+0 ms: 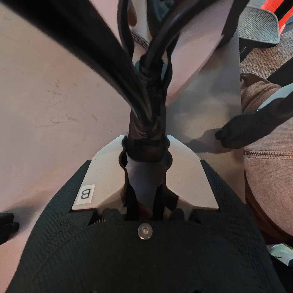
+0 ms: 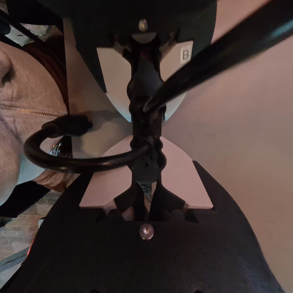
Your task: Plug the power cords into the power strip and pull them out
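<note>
The black power strip (image 2: 146, 164) is a narrow bar held between both grippers from opposite ends above the pale table (image 2: 229, 142). My right gripper (image 2: 146, 138) is shut on its near end, where outlet slots show. My left gripper (image 1: 146, 139) is shut on the other end (image 1: 145, 149); it also shows opposite in the right wrist view (image 2: 147, 118). Black power cords (image 1: 147, 95) rise from plugs in the middle of the strip. One cord (image 2: 79, 163) loops left to a loose black plug (image 2: 74, 125) lying on the table, also in the left wrist view (image 1: 237, 133).
A thick black cord (image 2: 222, 55) runs off to the upper right. A person in brown clothing with a zip (image 1: 269, 174) stands at the table edge. A grey mesh chair part (image 1: 260, 25) lies beyond. A braided silver cord (image 1: 139, 39) shows behind the cords. My hands' fingertips stand some 5 centimetres from each other.
</note>
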The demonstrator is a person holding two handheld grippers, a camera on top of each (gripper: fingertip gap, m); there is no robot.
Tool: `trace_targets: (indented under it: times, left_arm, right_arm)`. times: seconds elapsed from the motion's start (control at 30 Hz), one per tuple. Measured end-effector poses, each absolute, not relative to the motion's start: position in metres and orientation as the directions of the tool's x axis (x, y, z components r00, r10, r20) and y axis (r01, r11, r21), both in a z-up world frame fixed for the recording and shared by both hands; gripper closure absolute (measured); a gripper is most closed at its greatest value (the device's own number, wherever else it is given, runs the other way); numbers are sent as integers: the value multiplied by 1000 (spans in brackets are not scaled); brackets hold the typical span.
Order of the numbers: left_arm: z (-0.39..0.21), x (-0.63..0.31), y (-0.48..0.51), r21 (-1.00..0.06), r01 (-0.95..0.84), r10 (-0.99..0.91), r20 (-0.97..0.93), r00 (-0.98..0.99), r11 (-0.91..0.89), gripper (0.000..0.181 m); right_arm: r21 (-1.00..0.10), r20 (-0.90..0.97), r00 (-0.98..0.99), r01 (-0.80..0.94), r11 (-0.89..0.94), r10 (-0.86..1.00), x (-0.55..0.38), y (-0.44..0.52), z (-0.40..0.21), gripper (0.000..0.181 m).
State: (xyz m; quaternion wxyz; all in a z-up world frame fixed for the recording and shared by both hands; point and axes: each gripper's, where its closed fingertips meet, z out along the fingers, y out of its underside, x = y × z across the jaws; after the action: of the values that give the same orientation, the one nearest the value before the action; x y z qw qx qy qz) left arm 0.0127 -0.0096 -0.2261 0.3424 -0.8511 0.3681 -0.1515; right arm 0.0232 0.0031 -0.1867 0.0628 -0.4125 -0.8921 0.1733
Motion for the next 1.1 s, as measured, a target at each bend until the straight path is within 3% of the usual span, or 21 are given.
trace_targets:
  times: [0.87, 1.0, 1.1]
  left_arm:
    - [-226, 14, -12, -691, -527, -742, 20, 670, -494, 137]
    - [-226, 14, -13, -690, -527, -743, 21, 669, -495, 137]
    - [-226, 14, -13, -690, -527, -743, 23, 669, -496, 137]
  right_arm:
    - [-344, -23, -687, 688, 639, 726, 22, -2, -201, 153]
    - [-364, 16, -717, 645, 672, 697, 28, -3, -198, 142]
    - [-500, -43, -690, 640, 583, 722, 26, -11, -177, 125]
